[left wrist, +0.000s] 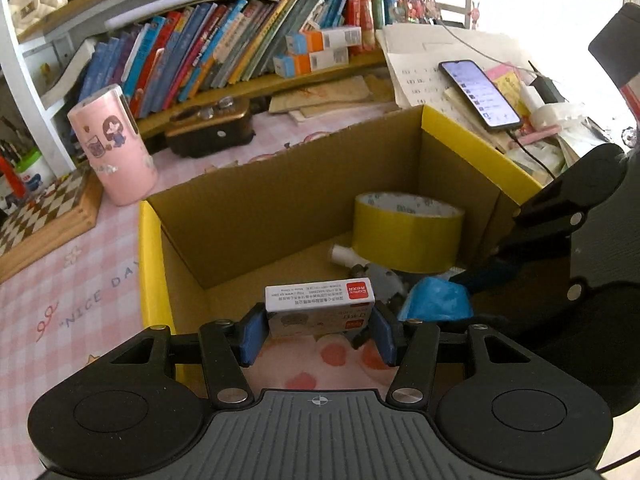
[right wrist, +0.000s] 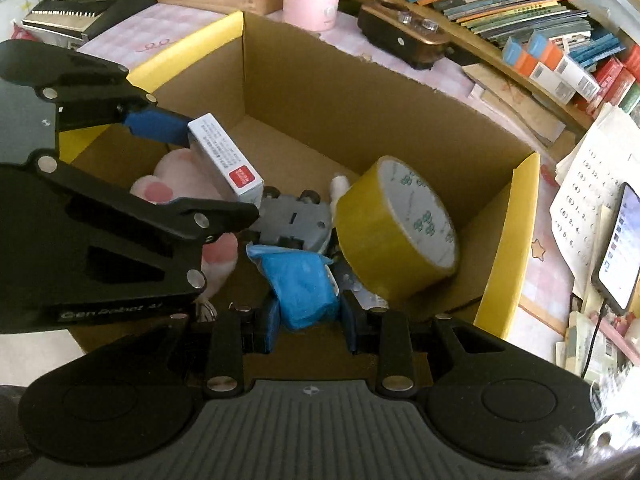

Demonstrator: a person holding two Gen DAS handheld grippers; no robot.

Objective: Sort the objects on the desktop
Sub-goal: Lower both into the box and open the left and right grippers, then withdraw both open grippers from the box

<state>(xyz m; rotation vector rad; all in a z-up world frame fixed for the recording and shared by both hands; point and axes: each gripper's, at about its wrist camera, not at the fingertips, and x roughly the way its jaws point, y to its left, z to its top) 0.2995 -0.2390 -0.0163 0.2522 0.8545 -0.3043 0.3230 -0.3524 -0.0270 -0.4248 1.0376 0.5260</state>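
Observation:
My left gripper [left wrist: 318, 326] is shut on a small white box with a red label [left wrist: 320, 306] and holds it over the open cardboard box [left wrist: 248, 208]. The same white box [right wrist: 224, 160] shows in the right wrist view, between the left gripper's blue pads. My right gripper [right wrist: 310, 320] is shut on a crumpled blue packet [right wrist: 300, 284], low inside the cardboard box [right wrist: 360, 112]. In the box lie a yellow tape roll [right wrist: 396, 228], a grey toy car [right wrist: 296, 216] and a pink plush toy [right wrist: 176, 184].
A pink cartoon canister [left wrist: 112, 144], a chessboard [left wrist: 44, 212] and a dark wooden case [left wrist: 212, 128] stand behind the box. Books fill the shelf [left wrist: 224, 48]. A phone [left wrist: 480, 94] lies on papers at the right. The desk has a pink checked mat [left wrist: 72, 280].

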